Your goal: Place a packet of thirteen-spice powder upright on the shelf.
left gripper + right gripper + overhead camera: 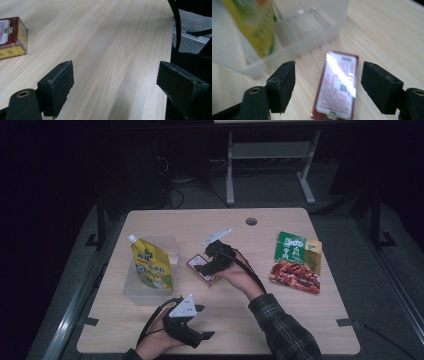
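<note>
Pale wooden surface (pixel 300 320) carries a red box (pixel 337 87) lying flat beside the clear tub (pixel 150 292), and the right hand-held gripper (pixel 328 81) hovers over it, jaws apart, likely to straddle its width. Left hand-held gripper (pixel 115 82) rests nearby, likewise apart, holding nothing.

The table (pixel 280 320) has a light wooden top with rounded corners and a small round hole (pixel 251 221) near its far edge. On its left part stands a clear plastic bin (pixel 134 287), and just beside the bin, near the middle, a red box (pixel 202 269) lies flat. On the right part, well apart from these, lie a green packet (pixel 290 246) and a red packet (pixel 295 276), touching each other.
</note>
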